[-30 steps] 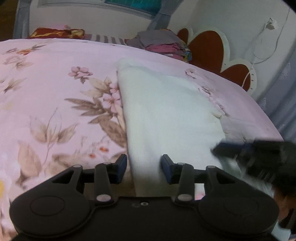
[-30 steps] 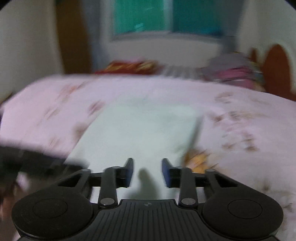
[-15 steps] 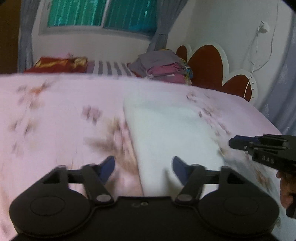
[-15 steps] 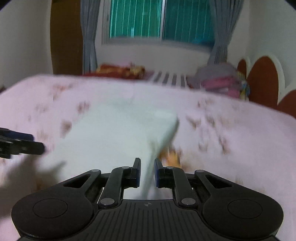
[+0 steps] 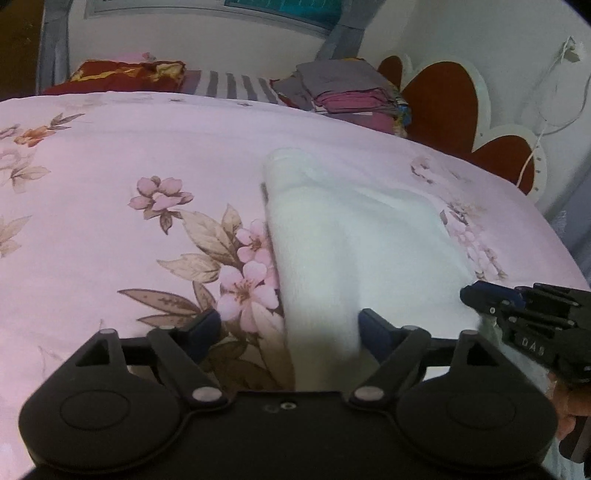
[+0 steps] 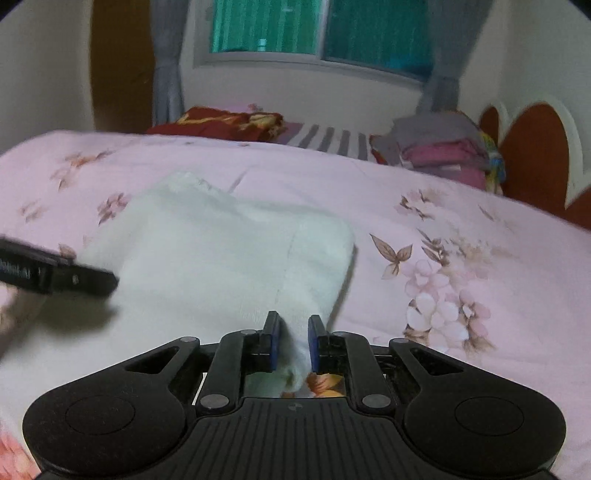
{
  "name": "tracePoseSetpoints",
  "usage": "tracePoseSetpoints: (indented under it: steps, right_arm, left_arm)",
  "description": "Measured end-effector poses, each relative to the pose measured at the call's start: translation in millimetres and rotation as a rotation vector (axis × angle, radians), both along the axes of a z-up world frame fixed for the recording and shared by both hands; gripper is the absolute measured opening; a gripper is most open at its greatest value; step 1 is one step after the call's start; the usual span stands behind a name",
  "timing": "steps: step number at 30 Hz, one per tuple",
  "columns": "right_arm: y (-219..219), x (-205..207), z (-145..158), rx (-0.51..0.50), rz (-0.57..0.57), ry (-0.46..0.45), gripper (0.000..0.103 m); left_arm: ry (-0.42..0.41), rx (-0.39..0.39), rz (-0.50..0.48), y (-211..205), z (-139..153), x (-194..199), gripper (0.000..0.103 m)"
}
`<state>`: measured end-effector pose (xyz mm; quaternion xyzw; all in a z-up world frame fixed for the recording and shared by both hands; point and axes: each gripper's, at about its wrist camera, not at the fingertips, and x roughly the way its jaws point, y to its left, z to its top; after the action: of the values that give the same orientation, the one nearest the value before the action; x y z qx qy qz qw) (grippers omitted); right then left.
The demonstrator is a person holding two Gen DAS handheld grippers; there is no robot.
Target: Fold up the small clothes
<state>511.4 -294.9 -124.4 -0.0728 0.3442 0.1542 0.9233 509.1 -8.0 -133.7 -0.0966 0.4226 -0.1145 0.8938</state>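
A white garment (image 5: 354,243) lies on the pink floral bedspread (image 5: 129,155), folded into a long strip. My left gripper (image 5: 290,328) is open, its jaws straddling the garment's near left edge. My right gripper (image 6: 291,339) is shut on the garment's near right corner (image 6: 295,347), which bunches between the pads. The garment fills the middle of the right wrist view (image 6: 221,251). The right gripper shows at the right edge of the left wrist view (image 5: 517,314); the left gripper shows at the left edge of the right wrist view (image 6: 55,277).
A stack of folded clothes (image 5: 343,92) and a red pillow (image 5: 122,72) lie at the bed's far side. A heart-shaped headboard (image 5: 450,103) stands at the right. A window with grey curtains (image 6: 317,33) is behind the bed.
My right gripper has closed on the garment's near right corner. My left gripper has opened wide and dropped back low over the garment's left edge.
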Motion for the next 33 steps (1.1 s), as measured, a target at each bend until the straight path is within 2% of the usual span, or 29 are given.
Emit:
tracePoseSetpoints:
  steps: [3,6,7,8,9,10,13,16,17,18,19,21,23,27,31,33]
  right_arm:
    - [-13,4,0,0.088,-0.026,0.040,0.014]
    - [-37,6,13,0.220,-0.112,0.065,0.014]
    - [-50,4,19,0.294,-0.151,0.066,0.019]
    - [-59,3,22,0.355,-0.184,0.078,0.044]
    - [-66,3,24,0.402,-0.214,0.084,0.056]
    - [-68,2,26,0.426,-0.214,0.078,0.062]
    - [-68,7,25,0.481,-0.161,0.136,0.062]
    - [-63,19,9,0.528,-0.103,0.245,0.062]
    - [-62,22,2,0.514,-0.087,0.275,0.062]
    - [-62,25,-3,0.455,-0.109,0.271,0.062]
    - [-70,25,-5,0.448,-0.134,0.253,0.062]
    - [-91,24,-5,0.584,-0.189,0.292,0.062]
    - [-99,23,-2,0.670,-0.159,0.313,0.062]
    - [-97,33,-6,0.734,-0.129,0.390,0.062]
    - [-105,44,-26,0.841,-0.146,0.486,0.062]
    - [-107,49,-27,0.857,-0.122,0.497,0.062]
  left_arm:
    - [0.024,0.033,0.013,-2,6,-4,0.095]
    - [0.005,0.052,0.019,8,17,-6,0.096]
    - [0.006,0.040,0.025,13,19,-5,0.096]
    - [0.009,0.026,0.027,15,19,-6,0.095]
    - [0.014,0.014,0.026,16,18,-5,0.094]
    - [0.022,0.016,0.029,14,16,-4,0.093]
    - [0.045,0.030,0.033,9,10,0,0.092]
    - [0.051,0.049,0.037,5,8,0,0.094]
    - [0.050,0.050,0.039,6,10,-1,0.095]
    - [0.050,0.045,0.040,7,12,-2,0.093]
    - [0.048,0.044,0.042,8,14,-3,0.093]
    - [0.038,0.033,0.038,11,17,-4,0.090]
    - [0.050,-0.021,0.036,14,16,-1,0.087]
    - [0.132,-0.220,0.066,24,4,11,0.087]
    - [0.146,-0.235,0.074,23,1,19,0.083]
    - [0.151,-0.235,0.061,22,1,23,0.075]
